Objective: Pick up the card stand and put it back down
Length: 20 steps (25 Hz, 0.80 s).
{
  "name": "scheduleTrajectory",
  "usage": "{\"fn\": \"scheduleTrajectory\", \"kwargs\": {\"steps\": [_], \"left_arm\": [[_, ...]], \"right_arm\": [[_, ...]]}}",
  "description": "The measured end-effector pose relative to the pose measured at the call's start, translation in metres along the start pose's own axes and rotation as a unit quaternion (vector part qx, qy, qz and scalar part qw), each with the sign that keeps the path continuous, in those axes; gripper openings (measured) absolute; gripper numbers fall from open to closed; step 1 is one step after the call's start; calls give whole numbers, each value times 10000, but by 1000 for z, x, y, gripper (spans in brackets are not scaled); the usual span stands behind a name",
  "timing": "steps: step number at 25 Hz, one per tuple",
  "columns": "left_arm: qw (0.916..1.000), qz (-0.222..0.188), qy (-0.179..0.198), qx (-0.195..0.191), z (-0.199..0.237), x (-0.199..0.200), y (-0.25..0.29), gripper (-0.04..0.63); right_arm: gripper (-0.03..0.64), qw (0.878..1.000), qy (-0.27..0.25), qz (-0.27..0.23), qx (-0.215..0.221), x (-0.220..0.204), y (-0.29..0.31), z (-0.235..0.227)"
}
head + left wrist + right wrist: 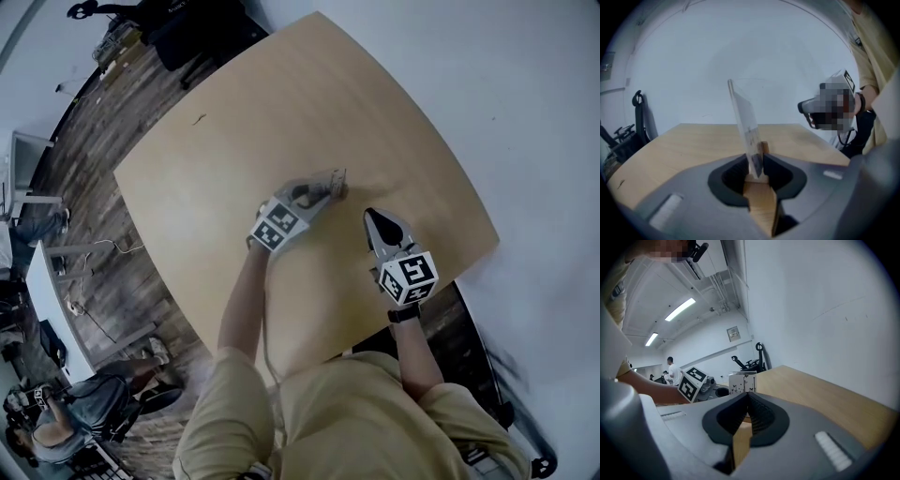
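Note:
The card stand [335, 179] is a clear upright panel on a small wooden base. My left gripper [327, 190] is shut on it above the light wooden table [281, 94]. In the left gripper view the panel [744, 123] rises tilted from between the pads of the left gripper [757, 172], which press on its foot. My right gripper [371, 217] hovers just right of it with nothing between its fingers. In the right gripper view the right gripper [747, 401] has its jaws together, and the card stand [742, 382] shows beyond it with the left gripper's marker cube [693, 380] beside it.
The table's right and far edges border a white wall [525, 112]. On the wooden floor at left stand a white desk [47, 291] and a seated person [56, 422]. Dark equipment [178, 28] sits beyond the table's far left corner.

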State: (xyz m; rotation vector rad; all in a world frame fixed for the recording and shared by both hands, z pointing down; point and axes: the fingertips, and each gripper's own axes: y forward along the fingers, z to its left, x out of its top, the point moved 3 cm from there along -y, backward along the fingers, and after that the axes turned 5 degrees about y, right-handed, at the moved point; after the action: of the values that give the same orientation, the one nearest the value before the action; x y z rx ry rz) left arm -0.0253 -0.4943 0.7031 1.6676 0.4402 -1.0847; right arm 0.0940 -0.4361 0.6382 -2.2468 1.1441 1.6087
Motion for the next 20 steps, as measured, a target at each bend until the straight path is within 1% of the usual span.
{"fn": "scheduleTrajectory", "kwargs": {"steps": [2,4,6,8,10,13,17,20], "left_arm": [[9997,-79,-131,203,-11,12,-20,95],[9984,-153,-257,485,-20,25,-45,95],[9957,-263,-383,797,-27,38,-78,95],[9913,-377,-534,1141,-32,48,-114,95],[9850,-466,-752,1482,-39,54,-147,95],[9735,-758,-1028,1895,-52,70,-188,95],[9588,-978,-1154,2404,-80,83,-237,95],[9466,-1125,-1207,2771,-116,88,-272,95]], "right_arm": [[5,9999,-81,-82,42,7,-10,14],[5,9997,-178,-167,98,15,-22,32],[5,9991,-286,-264,154,24,-34,54],[5,9983,-398,-375,209,33,-44,77],[5,9972,-510,-471,271,39,-56,98],[5,9956,-639,-585,355,47,-71,121],[5,9933,-684,-795,477,55,-91,153],[5,9901,-821,-989,568,62,-110,186]]}}
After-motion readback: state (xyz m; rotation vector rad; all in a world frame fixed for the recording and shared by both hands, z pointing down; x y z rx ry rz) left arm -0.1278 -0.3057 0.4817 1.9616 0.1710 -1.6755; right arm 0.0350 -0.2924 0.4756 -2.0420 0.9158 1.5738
